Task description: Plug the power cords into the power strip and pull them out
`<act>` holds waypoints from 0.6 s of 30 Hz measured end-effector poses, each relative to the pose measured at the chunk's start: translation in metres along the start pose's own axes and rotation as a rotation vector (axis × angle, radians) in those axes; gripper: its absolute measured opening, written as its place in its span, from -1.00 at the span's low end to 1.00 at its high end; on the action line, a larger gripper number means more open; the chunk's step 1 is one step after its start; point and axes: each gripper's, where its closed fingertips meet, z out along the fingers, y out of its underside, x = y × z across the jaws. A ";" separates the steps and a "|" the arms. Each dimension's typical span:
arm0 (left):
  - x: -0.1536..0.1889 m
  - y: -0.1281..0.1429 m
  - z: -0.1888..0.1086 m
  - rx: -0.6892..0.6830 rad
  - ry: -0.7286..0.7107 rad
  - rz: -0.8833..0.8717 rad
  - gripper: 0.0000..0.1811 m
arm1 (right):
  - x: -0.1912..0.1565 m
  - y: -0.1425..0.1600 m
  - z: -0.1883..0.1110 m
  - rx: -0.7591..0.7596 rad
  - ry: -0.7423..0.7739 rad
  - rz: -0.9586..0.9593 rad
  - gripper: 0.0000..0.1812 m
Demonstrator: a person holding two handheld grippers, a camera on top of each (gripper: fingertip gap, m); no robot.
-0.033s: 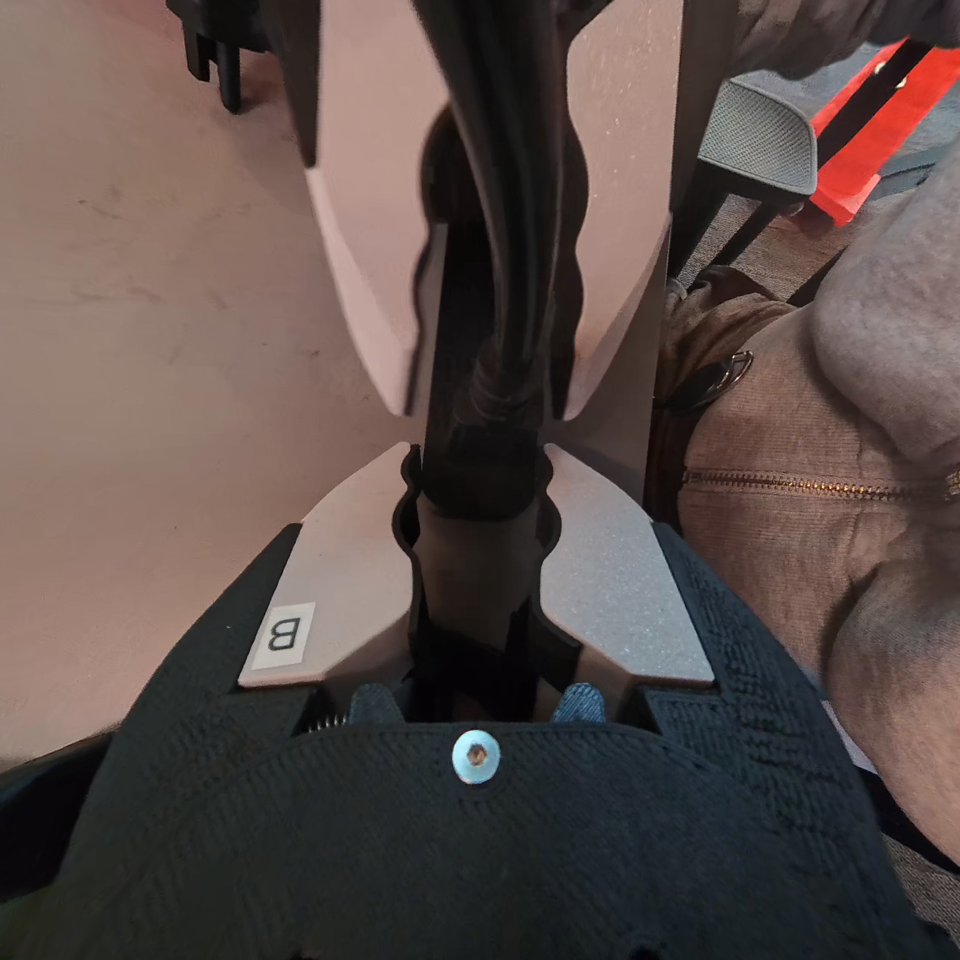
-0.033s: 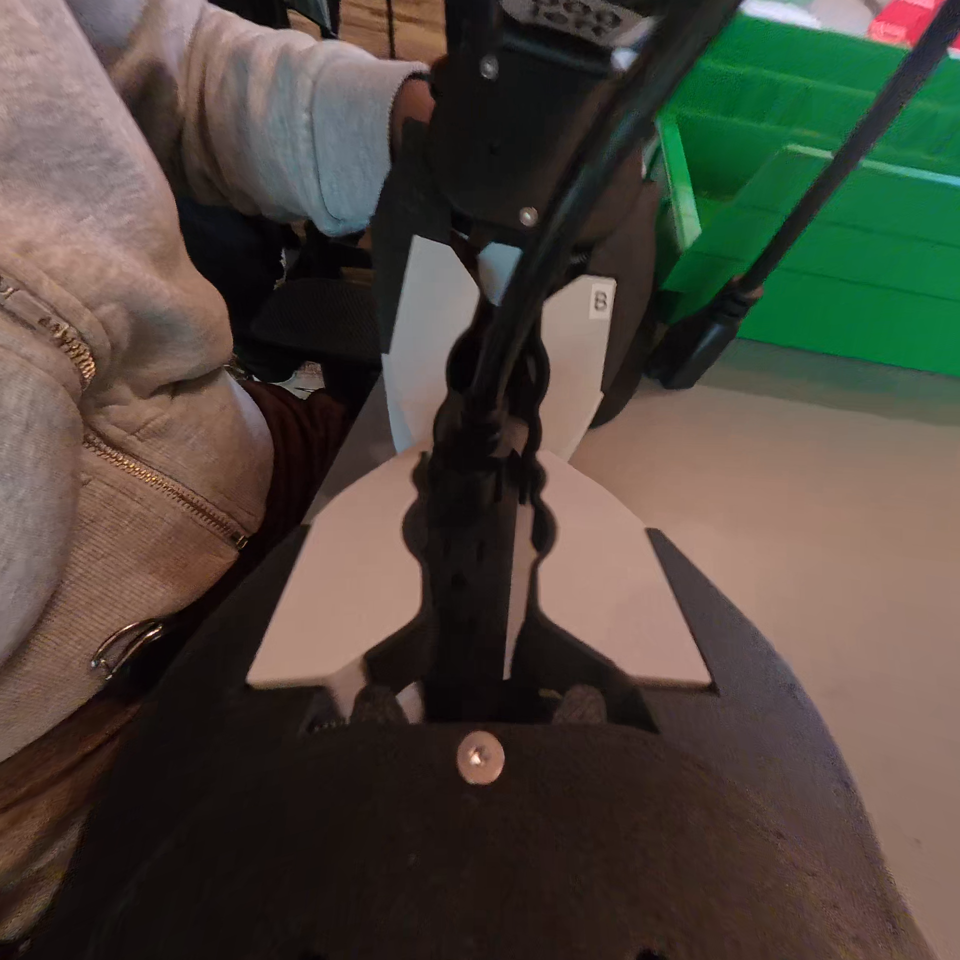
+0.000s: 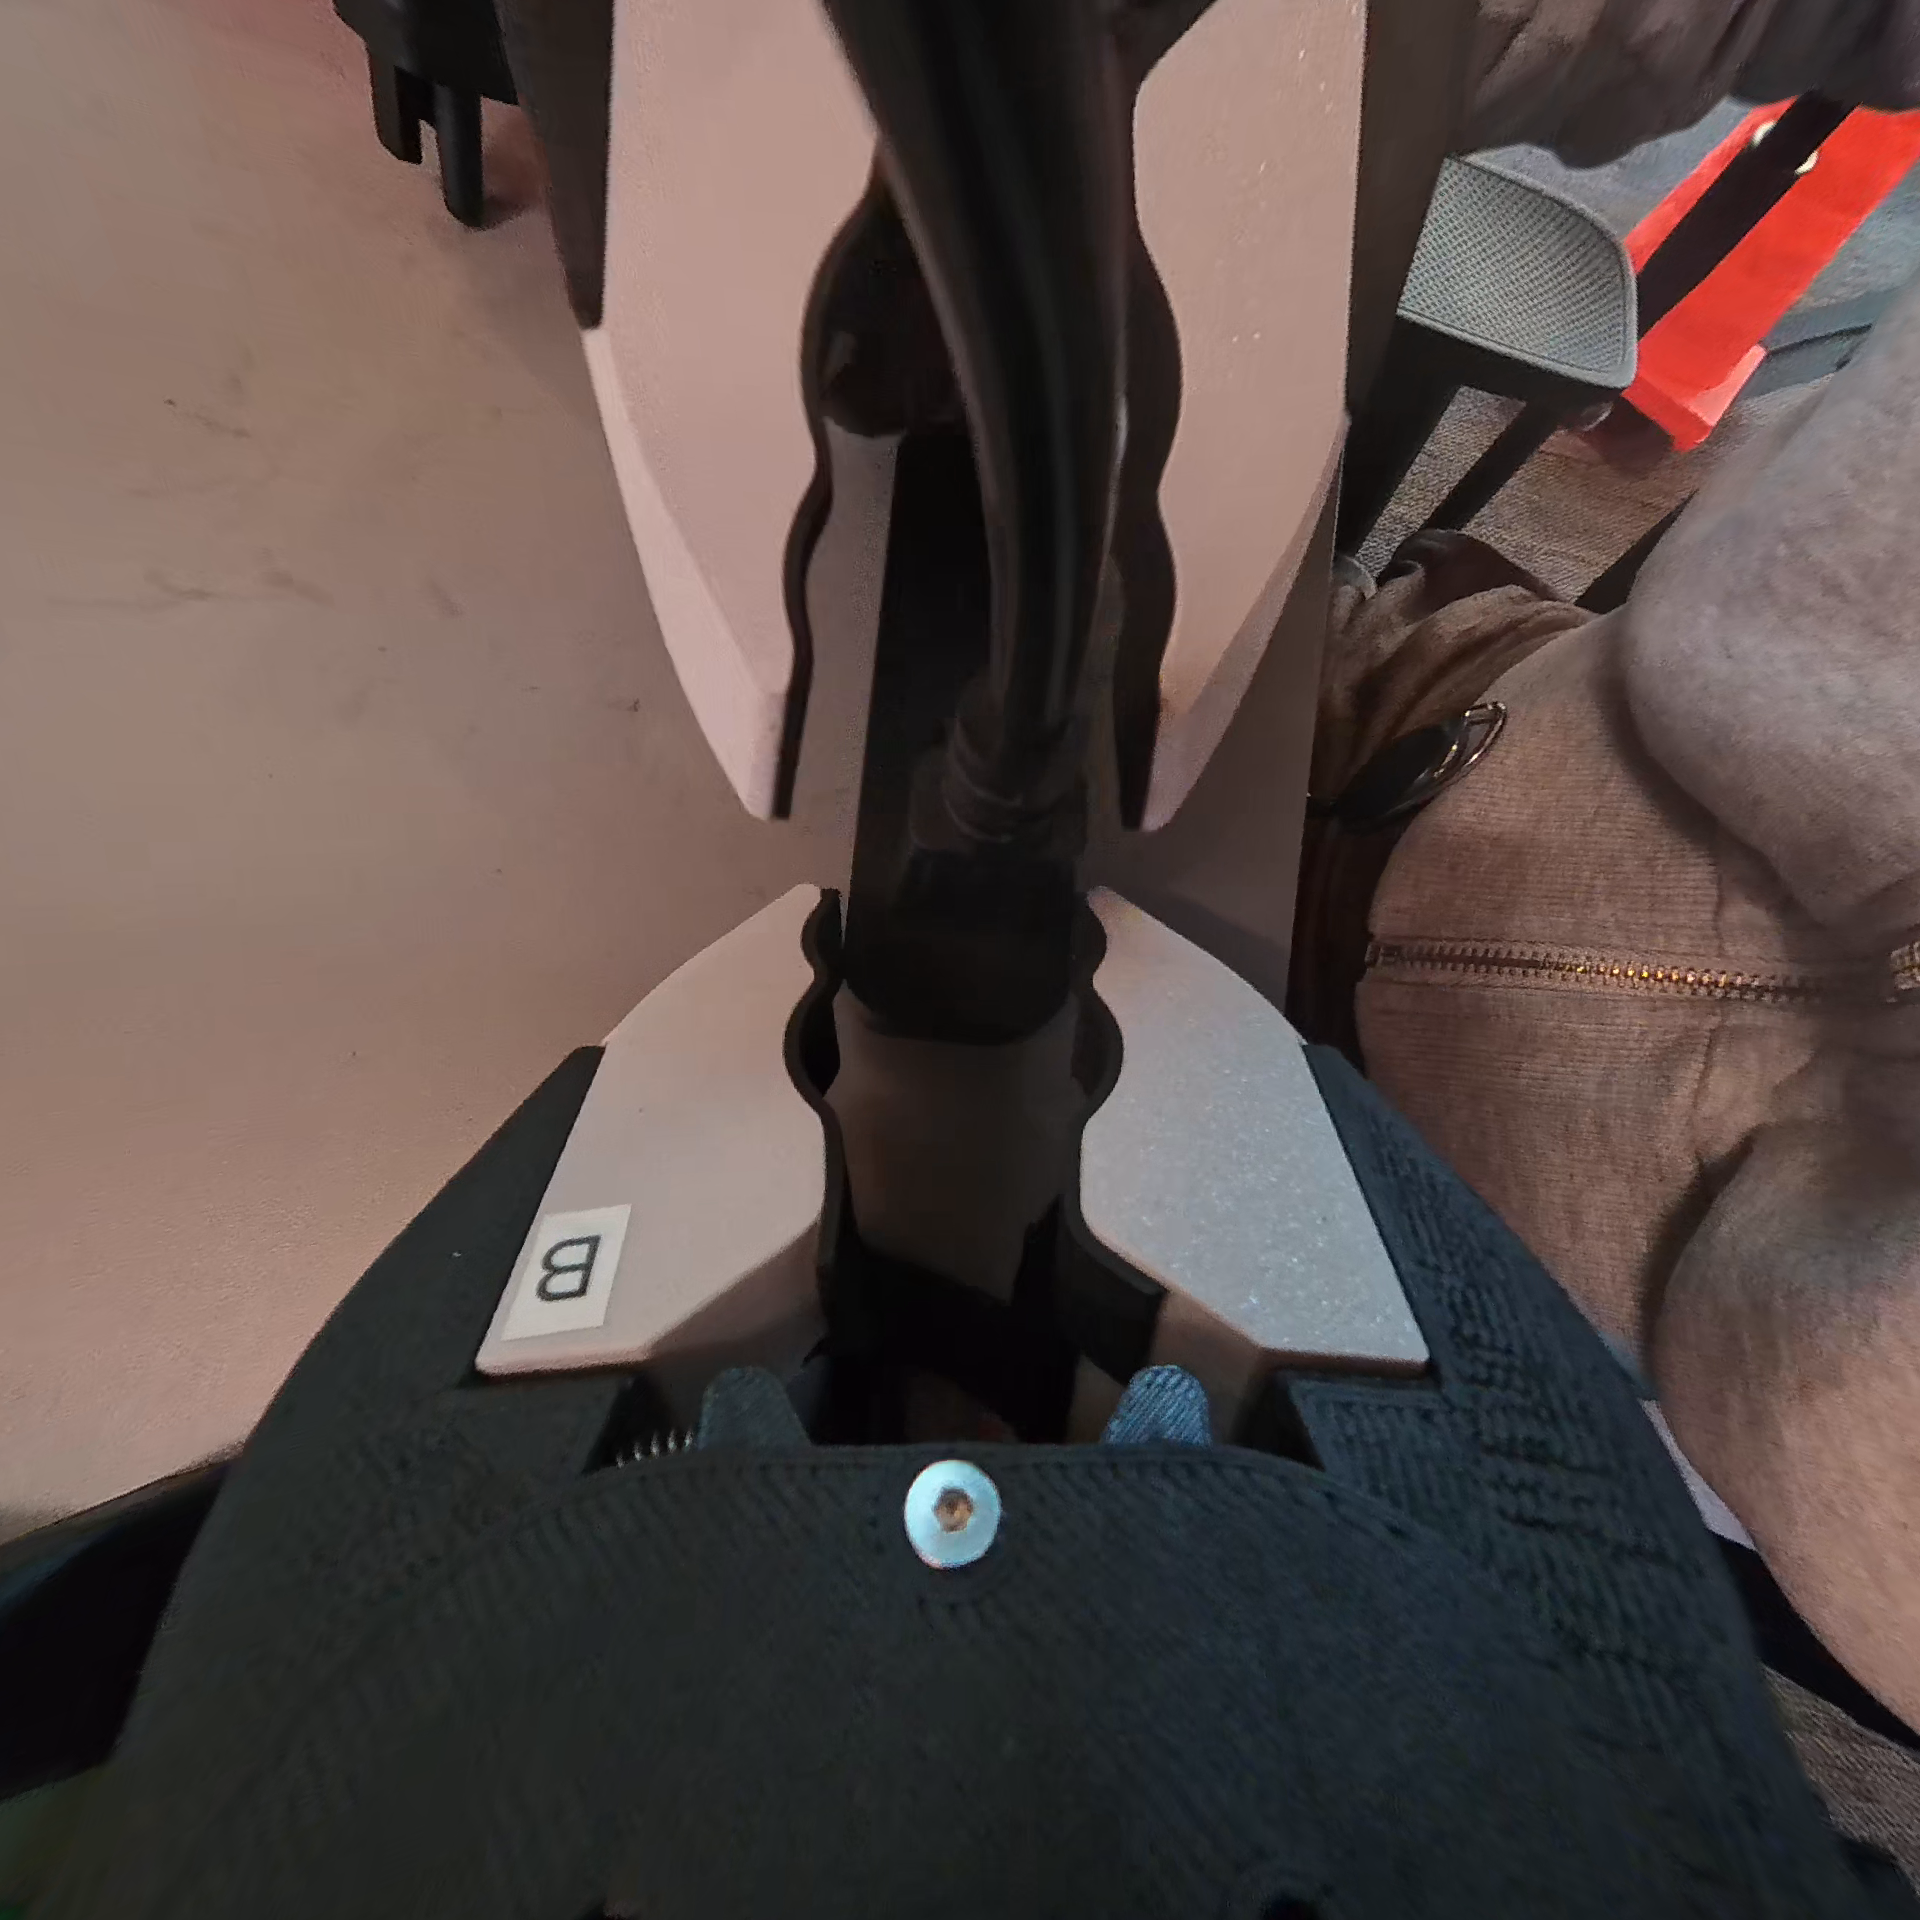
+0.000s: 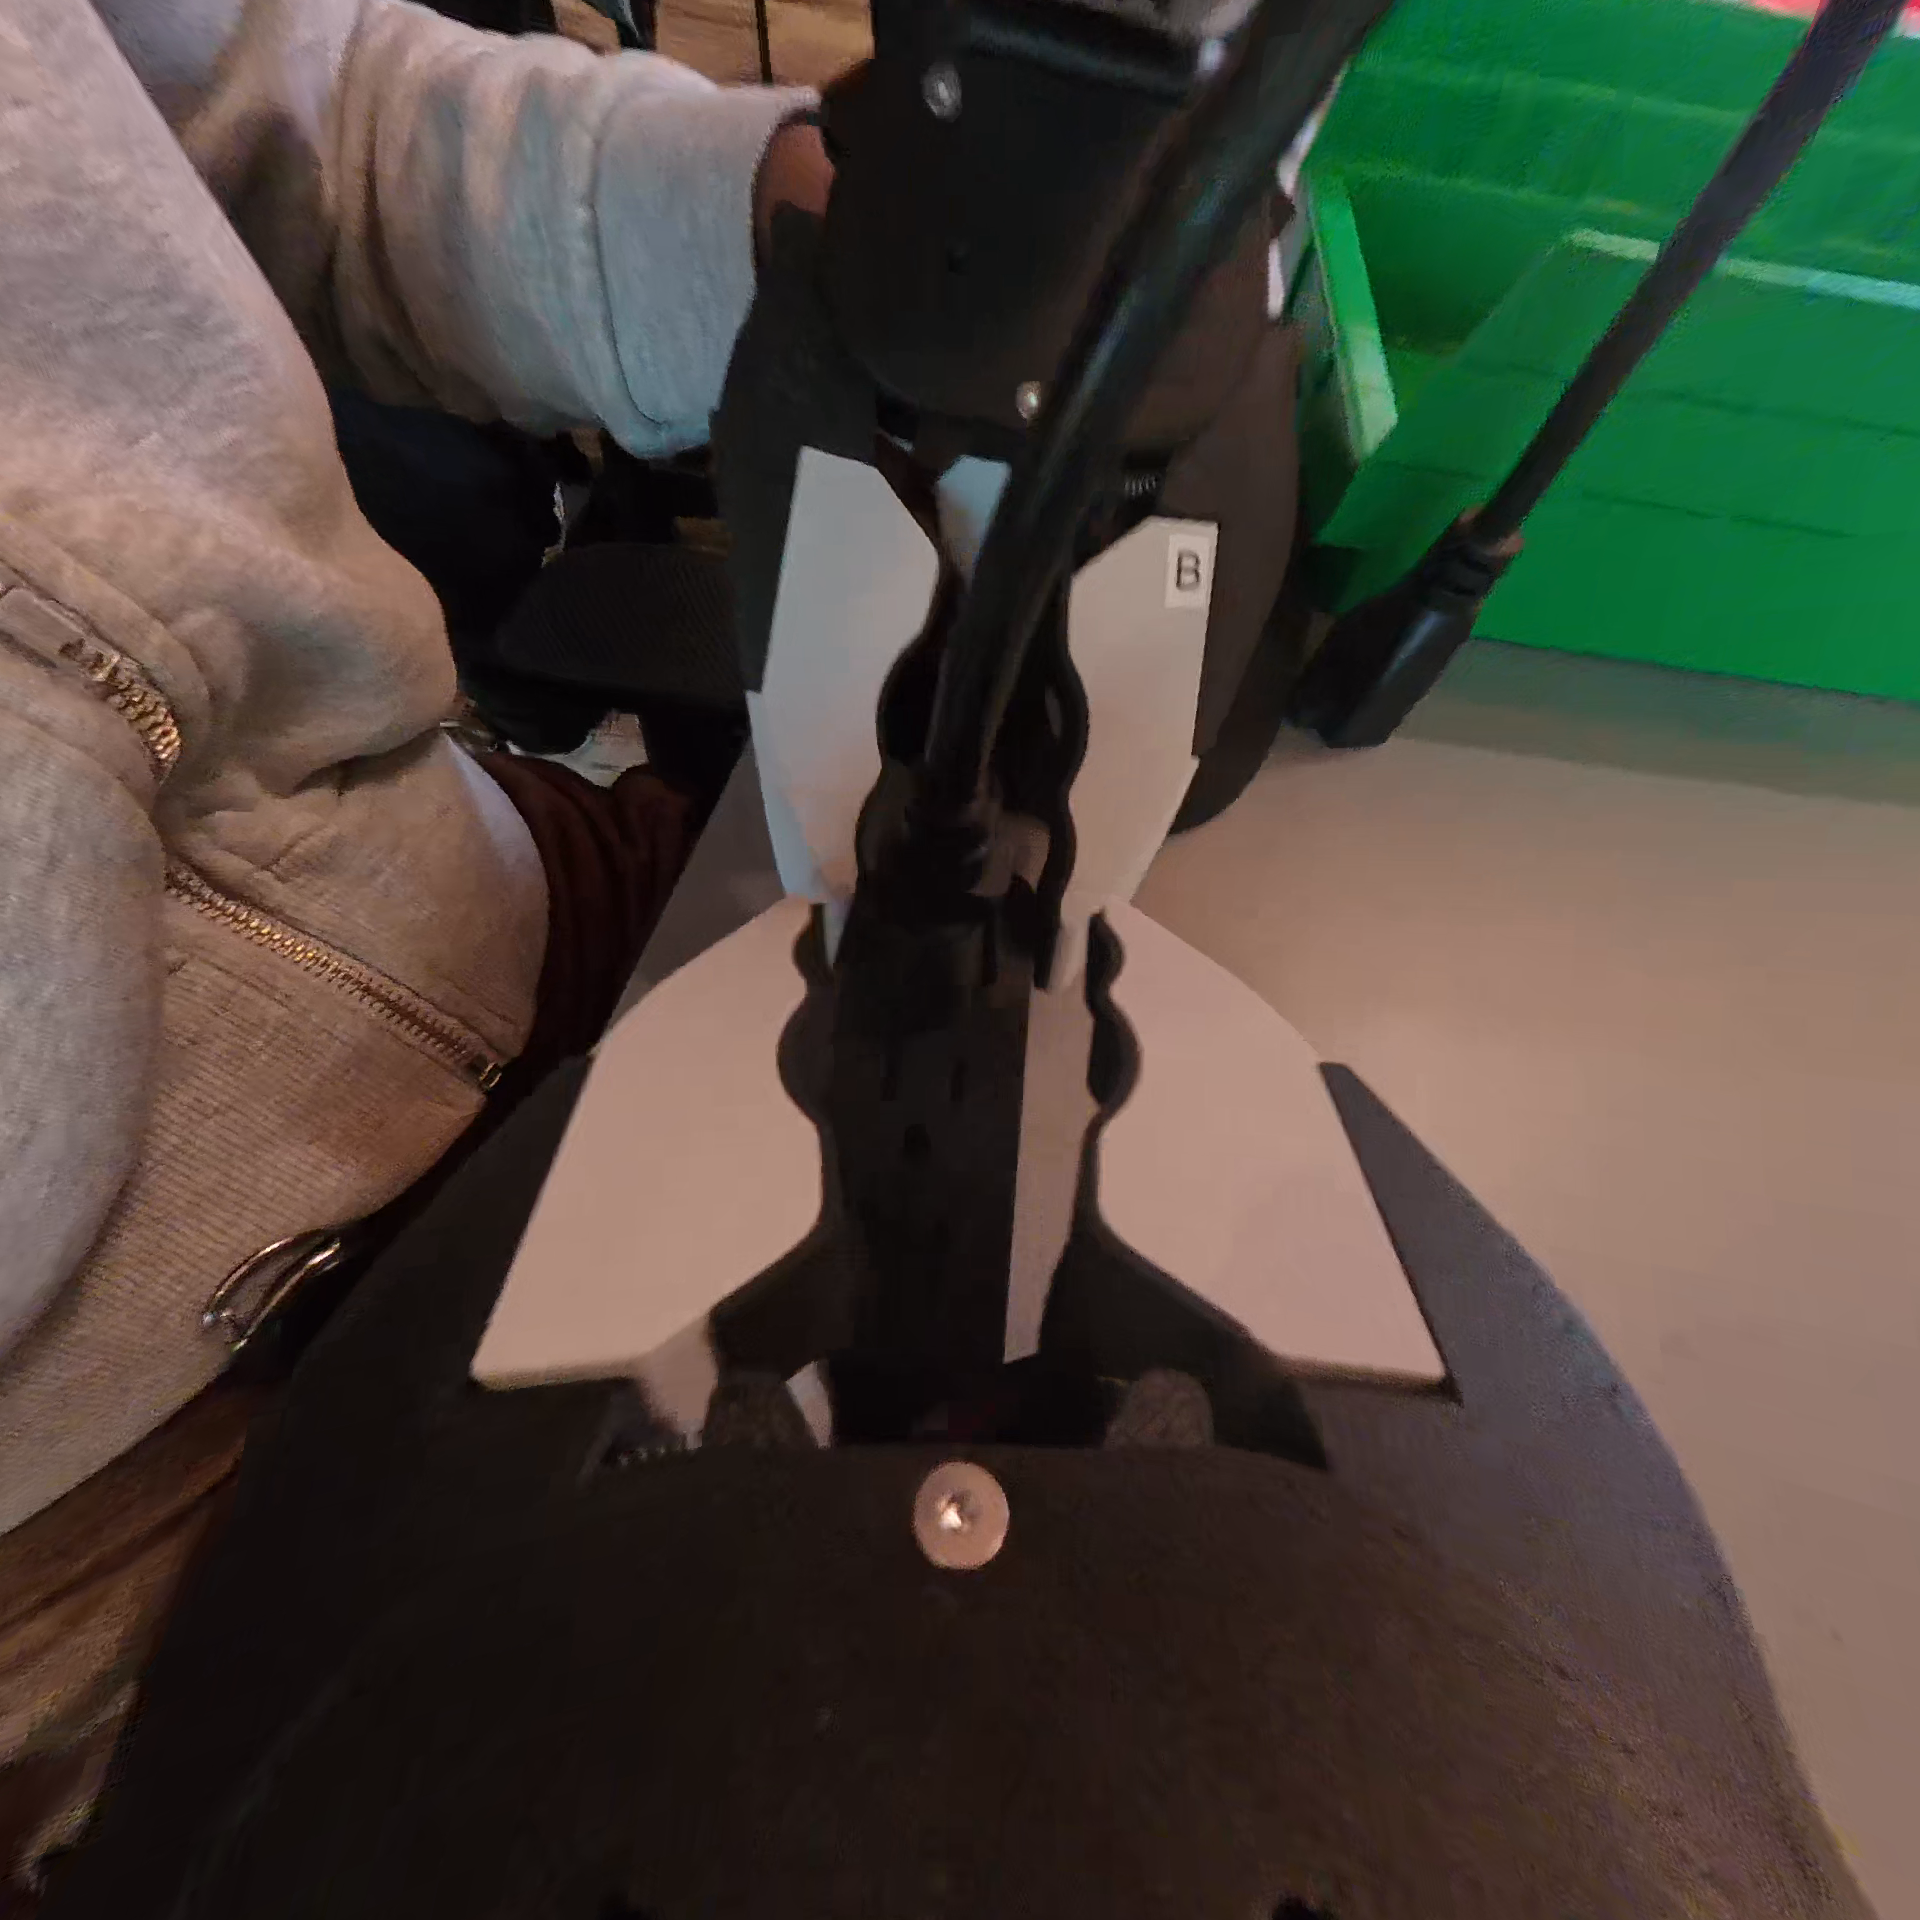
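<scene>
My two grippers meet tip to tip over the table. In the left wrist view my left gripper (image 3: 951, 920) is shut on a black plug (image 3: 956, 971); its black cord (image 3: 1029, 416) rises past the right gripper's pale fingers (image 3: 707, 468). In the right wrist view my right gripper (image 4: 956, 930) is shut on a long black power strip (image 4: 914, 1143) with slots along its face. The plug (image 4: 966, 842) sits at the strip's far end, and its cord (image 4: 1122, 312) climbs to the upper right. I cannot tell whether the prongs are seated.
A second black plug (image 4: 1392, 665) hangs on its cord in front of green crates (image 4: 1662, 416). Another black plug (image 3: 436, 125) lies at the table's (image 3: 312, 831) far left. A person's grey hooded top (image 4: 260, 623) is close beside both grippers. A grey chair (image 3: 1517, 281) stands behind. The tips of both grippers are at nearly the same place.
</scene>
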 end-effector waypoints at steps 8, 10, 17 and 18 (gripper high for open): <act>0.005 -0.027 -0.049 0.289 -0.065 -0.067 0.30 | 0.002 0.009 -0.001 -0.027 -0.009 0.025 -0.37; 0.010 -0.035 -0.071 0.439 -0.099 -0.071 0.38 | 0.008 0.000 -0.009 0.062 0.002 0.061 -0.33; 0.034 -0.072 -0.197 1.282 -0.331 0.071 0.39 | 0.031 -0.031 -0.035 0.376 0.085 0.159 0.29; 0.034 -0.071 -0.219 1.407 -0.398 0.095 0.38 | 0.030 -0.034 -0.037 0.401 0.090 0.138 0.32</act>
